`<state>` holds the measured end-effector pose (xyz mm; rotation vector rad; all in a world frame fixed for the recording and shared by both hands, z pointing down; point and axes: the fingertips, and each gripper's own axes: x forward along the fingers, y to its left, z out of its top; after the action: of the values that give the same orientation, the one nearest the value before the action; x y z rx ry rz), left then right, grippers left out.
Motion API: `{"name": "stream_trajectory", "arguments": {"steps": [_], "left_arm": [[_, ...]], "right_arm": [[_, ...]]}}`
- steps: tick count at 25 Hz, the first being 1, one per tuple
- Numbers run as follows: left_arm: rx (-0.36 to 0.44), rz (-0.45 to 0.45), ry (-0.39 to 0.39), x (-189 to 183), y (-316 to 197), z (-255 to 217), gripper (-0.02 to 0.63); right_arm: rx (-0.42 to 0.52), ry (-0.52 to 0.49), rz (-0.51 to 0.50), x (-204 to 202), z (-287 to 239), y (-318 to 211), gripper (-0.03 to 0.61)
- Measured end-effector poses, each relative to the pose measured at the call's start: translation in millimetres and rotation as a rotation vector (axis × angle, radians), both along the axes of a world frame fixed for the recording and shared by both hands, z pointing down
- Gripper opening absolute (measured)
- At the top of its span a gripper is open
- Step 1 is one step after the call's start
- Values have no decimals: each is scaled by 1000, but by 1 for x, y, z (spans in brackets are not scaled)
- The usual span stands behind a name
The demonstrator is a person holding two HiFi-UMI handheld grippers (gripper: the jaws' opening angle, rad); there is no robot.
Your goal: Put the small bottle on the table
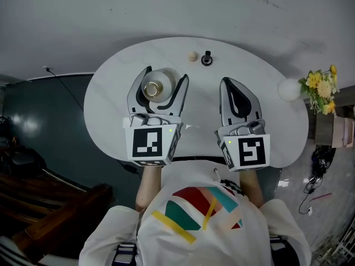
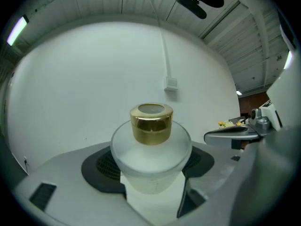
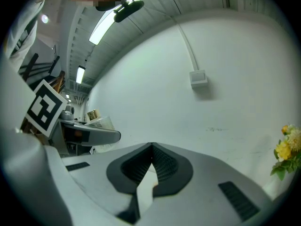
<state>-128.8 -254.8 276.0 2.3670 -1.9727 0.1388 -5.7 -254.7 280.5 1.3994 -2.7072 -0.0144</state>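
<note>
A small frosted-glass bottle (image 1: 154, 88) with a gold cap (image 2: 151, 123) sits upright between the jaws of my left gripper (image 1: 165, 76), which is shut on its body (image 2: 151, 161). In the head view the bottle is held over the left part of the white oval table (image 1: 111, 110); whether it touches the top cannot be told. My right gripper (image 1: 227, 83) is beside it over the table's right half, shut with nothing between its pads (image 3: 160, 166). The right gripper view shows the left gripper (image 3: 89, 135) and the bottle (image 3: 97, 118) off to the left.
A small beige ball (image 1: 192, 55) and a small black knob-like piece (image 1: 206, 58) lie at the table's far edge. A white globe (image 1: 289, 90) and yellow flowers (image 1: 320, 88) stand at the right end. A white wall with a socket (image 2: 171, 83) is ahead.
</note>
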Motion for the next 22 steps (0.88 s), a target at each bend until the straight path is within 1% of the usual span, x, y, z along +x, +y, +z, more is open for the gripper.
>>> {"name": "stream_trajectory", "arguments": {"steps": [6,12,22], "left_arm": [[-11,-36,-46,-15,-27,5,344],[-57,-49,-75,-26,-56,27,344],[-156,-62,-59,-46,-110,78,344]], "right_arm": [[-13,12,-9,0,7,-3,11],[-59,35,-38,-4,22,-11,11],[-129,54,-63,-15,45,-24,11]]}}
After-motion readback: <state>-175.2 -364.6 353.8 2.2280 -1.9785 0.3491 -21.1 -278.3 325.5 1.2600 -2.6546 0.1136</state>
